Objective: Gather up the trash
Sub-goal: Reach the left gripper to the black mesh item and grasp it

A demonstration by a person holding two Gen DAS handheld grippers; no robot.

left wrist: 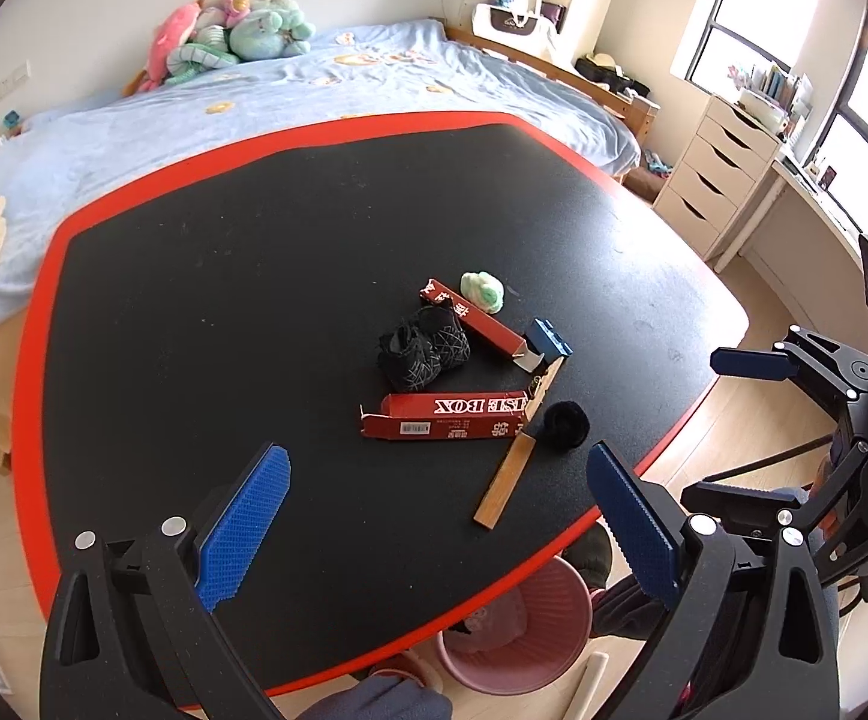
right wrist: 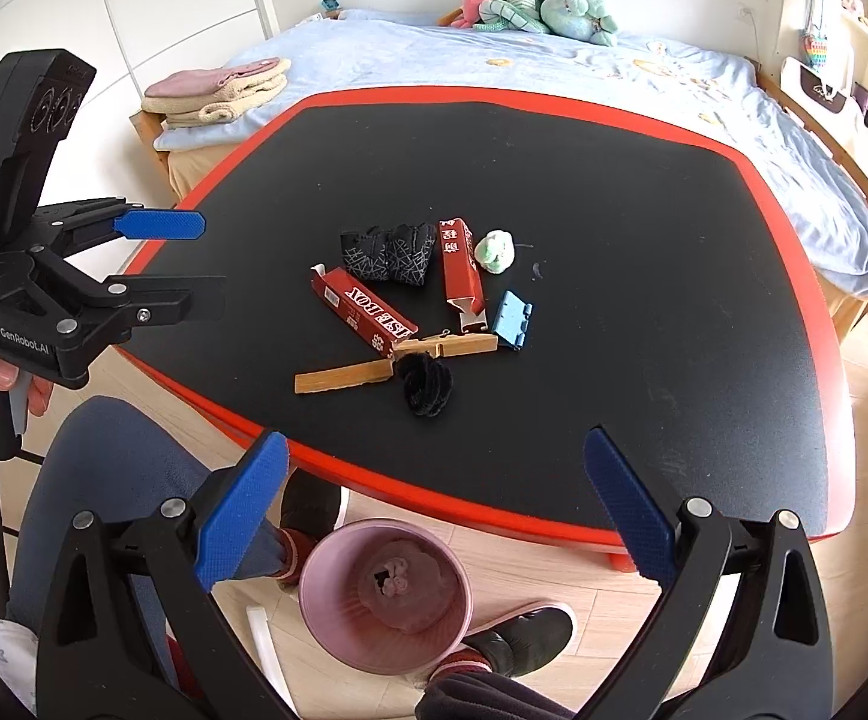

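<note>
Trash lies in a pile on the black table (left wrist: 254,276) (right wrist: 643,228): two red cardboard boxes (left wrist: 451,417) (right wrist: 368,315), a second one (left wrist: 481,324) (right wrist: 460,267), dark crumpled fabric (left wrist: 425,348) (right wrist: 389,255), a black fuzzy ball (left wrist: 565,425) (right wrist: 428,387), a pale green wad (left wrist: 483,291) (right wrist: 495,251), wooden sticks (left wrist: 508,480) (right wrist: 344,377) and a blue plastic piece (left wrist: 549,339) (right wrist: 513,321). A pink waste bin (left wrist: 517,630) (right wrist: 386,594) stands on the floor below the near edge. My left gripper (left wrist: 434,516) (right wrist: 194,258) is open and empty. My right gripper (right wrist: 434,510) (left wrist: 733,420) is open and empty above the bin.
A bed with a blue cover (left wrist: 254,108) (right wrist: 553,72) stands behind the table, with plush toys (left wrist: 236,36) (right wrist: 541,0) and folded towels (right wrist: 218,90). White drawers (left wrist: 715,174) stand by the window. The person's legs and slippers (right wrist: 523,630) are near the bin.
</note>
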